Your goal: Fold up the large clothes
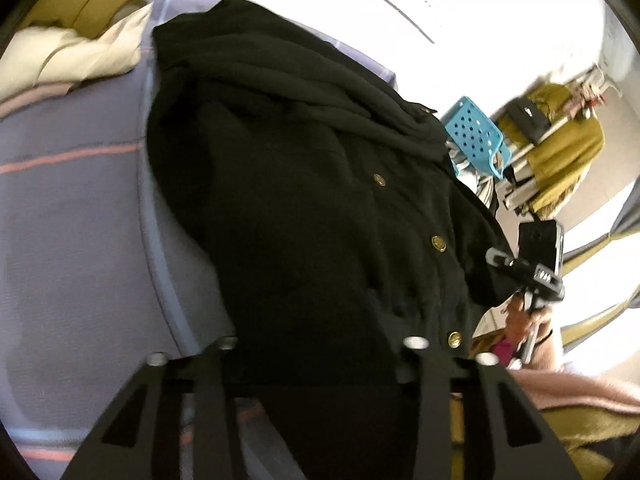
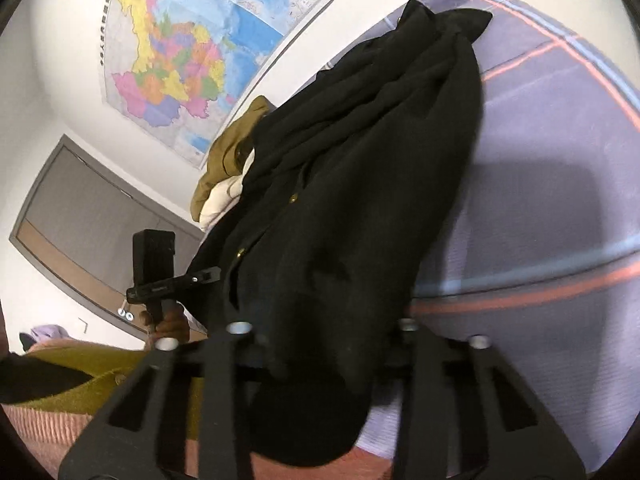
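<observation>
A black jacket (image 1: 304, 184) with gold buttons hangs lifted above the blue-grey checked bed cover (image 1: 72, 208). My left gripper (image 1: 320, 364) is shut on the jacket's hem edge near the lowest button. My right gripper (image 2: 324, 344) is shut on another part of the same jacket (image 2: 360, 184), whose cloth bunches between the fingers and hangs below them. Each gripper shows in the other's view: the right one (image 1: 528, 272) at the jacket's right edge, the left one (image 2: 176, 280) at its left edge. The fingertips are hidden in the dark cloth.
Cream and olive clothes (image 1: 80, 48) lie piled on the bed's far side. A blue perforated basket (image 1: 476, 136) and a rack with mustard clothes (image 1: 560, 152) stand beyond. A map (image 2: 180, 52) hangs on the wall above a grey door (image 2: 80, 232). Pink and olive cloth (image 2: 60, 396) lies near me.
</observation>
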Tool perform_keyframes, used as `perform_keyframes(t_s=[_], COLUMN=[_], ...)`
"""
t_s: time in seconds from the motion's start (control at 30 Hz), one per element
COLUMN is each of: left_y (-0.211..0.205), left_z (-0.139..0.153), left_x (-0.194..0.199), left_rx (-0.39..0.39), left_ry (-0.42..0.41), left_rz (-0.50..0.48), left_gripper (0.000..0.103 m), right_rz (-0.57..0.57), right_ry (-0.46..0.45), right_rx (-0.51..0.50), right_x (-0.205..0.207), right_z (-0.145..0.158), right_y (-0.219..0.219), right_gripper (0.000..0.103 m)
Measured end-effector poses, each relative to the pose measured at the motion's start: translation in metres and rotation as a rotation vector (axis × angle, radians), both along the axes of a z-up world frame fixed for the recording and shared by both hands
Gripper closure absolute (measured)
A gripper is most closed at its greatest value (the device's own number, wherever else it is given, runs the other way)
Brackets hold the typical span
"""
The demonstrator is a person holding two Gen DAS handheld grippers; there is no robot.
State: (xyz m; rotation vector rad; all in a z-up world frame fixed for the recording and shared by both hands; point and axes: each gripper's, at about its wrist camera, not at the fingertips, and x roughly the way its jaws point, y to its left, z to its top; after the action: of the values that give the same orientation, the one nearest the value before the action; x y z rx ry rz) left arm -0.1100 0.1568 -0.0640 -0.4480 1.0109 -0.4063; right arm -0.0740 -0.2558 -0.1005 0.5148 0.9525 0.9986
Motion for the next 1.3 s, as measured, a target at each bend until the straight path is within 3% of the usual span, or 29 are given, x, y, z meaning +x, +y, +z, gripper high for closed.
perform_keyframes(t_s=[0.13, 0.33, 0.47, 0.6, 0.73, 1.0, 1.3], left_y=[0.011, 0.037, 0.042, 0.042, 0.055, 0.063, 0.065], left_z=[0.025, 0.081, 0.097, 0.083, 0.069, 0.093, 0.127], left_x=[-0.011, -0.048, -0.068, -0.064, -0.058, -0.038, 0.019], left_rx=[-0.043, -0.072, -0.079, -0.078, -0.081, -0.07, 0.025], left_ry=[-0.061, -0.22, -0.274, -0.235, -0.185, -0.183, -0.201], left_rz=[0.017, 0.042, 0.034, 0.029, 0.032, 0.033, 0.009], left_gripper=[0.092, 0.095, 0.094, 0.094, 0.094, 0.094, 0.093], right_rz=[-0.016, -0.012, 0.025, 0.013, -0.009, -0.045, -0.099], right_ry=[-0.062, -0.212, -0.258, -0.193, -0.176, -0.187, -0.169], right_rx=[0.112, 0.193, 0.228, 0.158, 0.164, 0.189, 0.201], right_x=[-0.017, -0.053, -0.072, -0.066, -0.062, -0.033, 0.037], right_z=[0.029, 0.089, 0.104, 0.09, 0.088, 0.117, 0.145], right_y=[-0.005, -0.016, -0.02, -0.015, -0.015, -0.007, 0.008], right_gripper=[0.087, 0.09, 0.091, 0.091, 0.091, 0.09, 0.089])
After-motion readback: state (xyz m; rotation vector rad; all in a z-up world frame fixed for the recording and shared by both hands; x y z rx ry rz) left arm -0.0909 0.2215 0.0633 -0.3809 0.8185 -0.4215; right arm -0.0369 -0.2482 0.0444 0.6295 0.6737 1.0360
